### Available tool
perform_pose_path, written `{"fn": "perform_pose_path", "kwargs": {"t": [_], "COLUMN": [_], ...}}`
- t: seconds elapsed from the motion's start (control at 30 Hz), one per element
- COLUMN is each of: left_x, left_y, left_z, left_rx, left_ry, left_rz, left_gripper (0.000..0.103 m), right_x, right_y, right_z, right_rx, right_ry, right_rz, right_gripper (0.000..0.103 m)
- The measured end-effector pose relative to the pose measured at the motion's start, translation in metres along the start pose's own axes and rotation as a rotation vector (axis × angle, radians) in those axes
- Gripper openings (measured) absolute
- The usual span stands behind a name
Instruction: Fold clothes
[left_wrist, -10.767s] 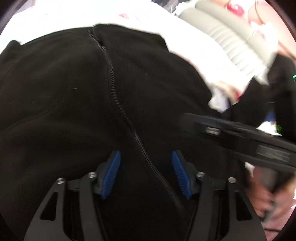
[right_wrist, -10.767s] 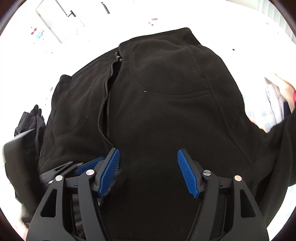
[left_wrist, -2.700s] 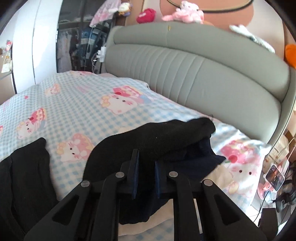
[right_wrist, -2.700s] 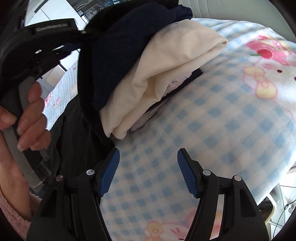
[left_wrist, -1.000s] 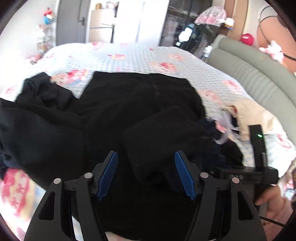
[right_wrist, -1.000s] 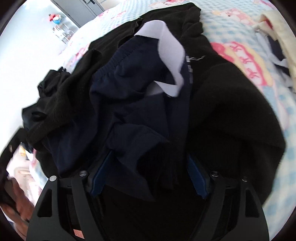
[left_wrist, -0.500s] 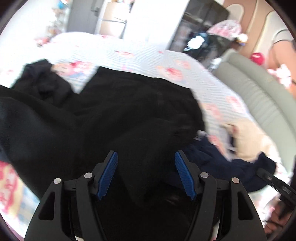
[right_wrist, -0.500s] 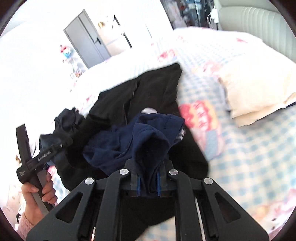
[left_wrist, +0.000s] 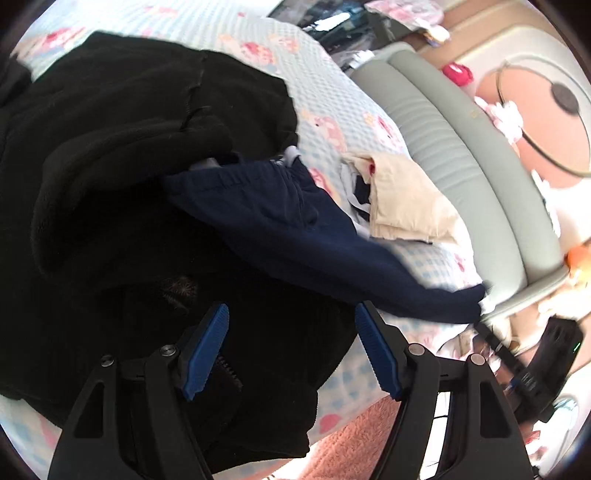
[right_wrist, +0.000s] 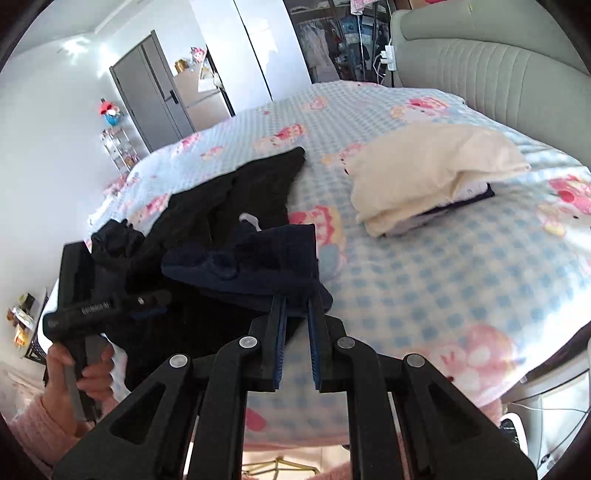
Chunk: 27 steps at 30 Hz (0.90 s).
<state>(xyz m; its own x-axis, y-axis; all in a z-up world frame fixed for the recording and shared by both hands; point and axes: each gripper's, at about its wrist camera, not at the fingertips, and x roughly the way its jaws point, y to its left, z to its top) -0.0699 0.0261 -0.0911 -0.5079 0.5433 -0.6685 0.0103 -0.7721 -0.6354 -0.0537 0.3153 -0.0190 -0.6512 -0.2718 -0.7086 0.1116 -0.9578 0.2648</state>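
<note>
A navy garment (right_wrist: 255, 269) is pinched at its near edge by my right gripper (right_wrist: 295, 314), which is shut on it and holds it lifted off the bed. In the left wrist view the same navy garment (left_wrist: 295, 225) stretches from the black pile toward the right gripper (left_wrist: 491, 332) at the right edge. My left gripper (left_wrist: 291, 350) hovers over black clothes (left_wrist: 122, 155), its jaws opening, with black fabric below them but not pinched. A black garment (right_wrist: 236, 195) lies flat on the bed behind.
A stack of folded clothes with a cream piece on top (right_wrist: 432, 170) lies on the checked cartoon bedsheet (right_wrist: 461, 266) near the grey padded headboard (right_wrist: 491, 70). A hand (right_wrist: 74, 373) holds the left gripper's handle. Wardrobe doors (right_wrist: 147, 92) stand beyond the bed.
My right gripper shut on the navy garment and rose, pulling it up and toward the right out of the black pile. My left gripper swung to the right and dipped over the black clothes.
</note>
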Motion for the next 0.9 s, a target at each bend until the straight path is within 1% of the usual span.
{"fn": "perform_pose_path", "kwargs": {"t": [0.03,0.13,0.2,0.23,0.27,0.33,0.4,0.43,0.47,0.5,0.53,0.57,0.63,0.67,0.73,0.77,0.83,0.87,0.9], "left_x": [-0.002,-0.009,-0.010,-0.009,-0.007,0.005,0.022,0.031,0.038,0.041,0.042,0.038,0.021,0.012,0.005,0.003,0.006,0.009,0.010], "left_y": [0.003,0.008,0.008,0.008,0.008,0.010,0.012,0.014,0.015,0.015,0.016,0.015,0.008,0.004,-0.001,-0.002,-0.001,0.000,0.001], "left_z": [0.001,0.003,0.007,0.011,0.014,0.023,0.035,0.041,0.046,0.048,0.048,0.046,0.031,0.022,0.000,-0.010,-0.031,-0.039,-0.046], "left_rx": [-0.011,-0.016,-0.012,-0.012,-0.012,-0.028,-0.044,-0.044,-0.044,-0.042,-0.039,-0.027,0.030,0.061,0.091,0.105,0.129,0.133,0.133], "left_ry": [-0.011,-0.038,-0.053,-0.063,-0.073,-0.072,-0.070,-0.079,-0.083,-0.074,-0.060,-0.058,-0.063,-0.064,-0.014,0.019,0.086,0.107,0.120], "left_rz": [0.010,0.048,0.053,0.057,0.061,0.052,0.047,0.084,0.142,0.182,0.208,0.204,0.173,0.160,0.110,0.092,0.097,0.103,0.104], "left_gripper": [0.073,0.073,0.073,0.073,0.073,0.073,0.073,0.073,0.056,0.018,0.009,0.009,0.008,0.008,0.008,0.008,0.009,0.010,0.011], "right_x": [-0.001,-0.007,-0.012,-0.010,-0.003,0.016,0.040,0.053,0.067,0.079,0.086,0.090,0.086,0.082,0.078,0.079,0.092,0.099,0.107], "right_y": [-0.007,-0.019,-0.019,-0.014,-0.007,0.007,0.018,0.024,0.029,0.034,0.038,0.043,0.054,0.058,0.068,0.073,0.084,0.091,0.099], "right_z": [-0.006,-0.007,-0.003,0.001,0.007,0.017,0.023,0.024,0.023,0.020,0.017,0.013,0.007,0.005,0.006,0.007,0.013,0.016,0.020], "right_rx": [0.027,0.102,0.129,0.120,0.095,0.032,-0.003,-0.017,-0.025,-0.029,-0.024,-0.021,-0.017,-0.019,-0.021,-0.024,-0.031,-0.031,-0.027], "right_ry": [0.013,0.000,-0.016,-0.013,0.007,0.041,0.092,0.123,0.162,0.199,0.232,0.252,0.244,0.237,0.234,0.235,0.254,0.263,0.271], "right_rz": [0.001,0.046,0.078,0.092,0.106,0.108,0.105,0.103,0.098,0.092,0.084,0.088,0.140,0.167,0.198,0.207,0.193,0.196,0.221], "right_gripper": [0.011,0.011,0.017,0.028,0.033,0.034,0.036,0.036,0.036,0.036,0.036,0.036,0.038,0.046,0.054,0.054,0.054,0.056,0.058]}}
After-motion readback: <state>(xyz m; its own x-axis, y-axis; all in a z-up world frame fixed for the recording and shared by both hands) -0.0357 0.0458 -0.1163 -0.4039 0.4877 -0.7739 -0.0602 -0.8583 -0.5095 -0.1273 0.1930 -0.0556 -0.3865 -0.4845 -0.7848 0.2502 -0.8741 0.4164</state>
